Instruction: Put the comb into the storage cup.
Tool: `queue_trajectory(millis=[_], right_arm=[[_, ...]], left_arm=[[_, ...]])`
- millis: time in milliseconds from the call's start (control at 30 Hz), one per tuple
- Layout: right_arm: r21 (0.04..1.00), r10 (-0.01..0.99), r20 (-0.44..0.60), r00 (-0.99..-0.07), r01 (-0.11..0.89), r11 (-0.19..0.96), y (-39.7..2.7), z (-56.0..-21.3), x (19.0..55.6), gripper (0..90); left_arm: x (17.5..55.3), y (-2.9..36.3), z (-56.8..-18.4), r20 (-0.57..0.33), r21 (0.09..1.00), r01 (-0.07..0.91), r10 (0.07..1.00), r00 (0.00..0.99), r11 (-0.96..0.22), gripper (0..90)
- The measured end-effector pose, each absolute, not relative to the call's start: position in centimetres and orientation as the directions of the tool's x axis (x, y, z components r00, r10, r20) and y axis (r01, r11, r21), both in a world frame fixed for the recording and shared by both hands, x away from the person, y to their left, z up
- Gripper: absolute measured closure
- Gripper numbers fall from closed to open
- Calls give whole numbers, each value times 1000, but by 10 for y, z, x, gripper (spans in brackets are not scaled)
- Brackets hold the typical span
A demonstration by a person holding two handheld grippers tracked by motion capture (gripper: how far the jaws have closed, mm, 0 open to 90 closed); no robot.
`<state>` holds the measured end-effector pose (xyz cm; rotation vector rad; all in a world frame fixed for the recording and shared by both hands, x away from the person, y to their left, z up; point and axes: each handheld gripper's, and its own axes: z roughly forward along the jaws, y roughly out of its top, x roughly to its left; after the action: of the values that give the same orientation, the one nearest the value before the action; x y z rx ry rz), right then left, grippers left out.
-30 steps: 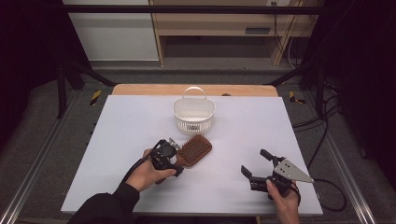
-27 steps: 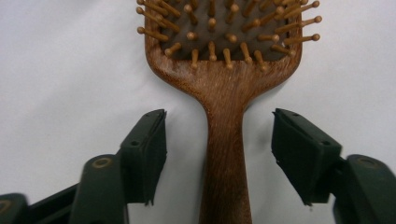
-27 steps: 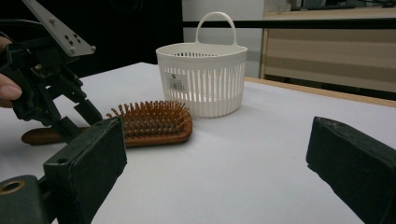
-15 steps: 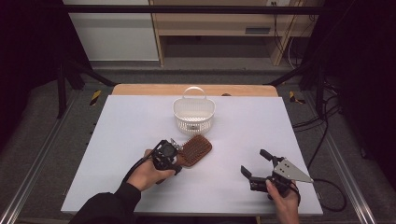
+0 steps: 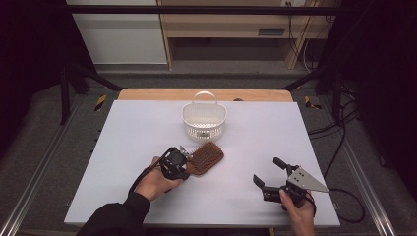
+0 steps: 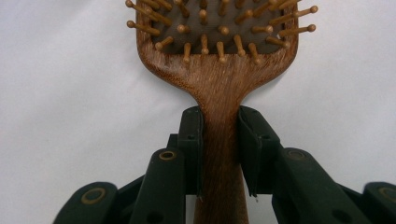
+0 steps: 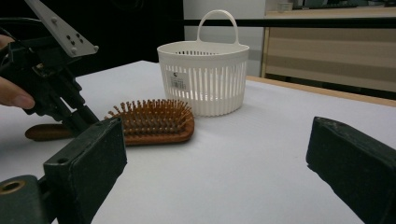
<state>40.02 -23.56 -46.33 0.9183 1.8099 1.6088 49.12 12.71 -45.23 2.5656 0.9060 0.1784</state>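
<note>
Item: wooden hairbrush (image 5: 206, 157), bristles up, lying flat on the white table (image 5: 123, 147) at the centre of the high view, just below and touching or nearly touching the white slatted basket (image 5: 204, 120) in the upper middle.

Left gripper (image 5: 183, 162): lower left of centre in the high view, hand (image 5: 155, 182) behind it. Its jaws have just been closing, with the brush handle between them. In the left gripper view the two black pads (image 6: 192, 140) now sit flush against both sides of the handle (image 6: 219, 140), just below where it widens into the head. Reading: clenched on the handle, brush not yet lifted off the table.

Right gripper (image 5: 273, 174): lower right of the high view, jaws spread wide, nothing between them, well apart from the brush. In the right gripper view its pads frame the brush (image 7: 154, 121) and basket (image 7: 205, 79) from a distance.

Meaning for the work: the grasp looks secured, so the pick-up step appears complete; lifting and carrying toward the basket probably follows. Grip sits near the head, so tilt is likely small.
</note>
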Motion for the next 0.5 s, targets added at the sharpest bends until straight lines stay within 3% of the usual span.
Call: queue_trajectory(millis=[500], right_arm=[[990, 786, 43, -617, 134, 51, -236, -463, 400, 53]], left_arm=[[486, 131, -453, 1, 450, 540, 605, 796, -711, 719]])
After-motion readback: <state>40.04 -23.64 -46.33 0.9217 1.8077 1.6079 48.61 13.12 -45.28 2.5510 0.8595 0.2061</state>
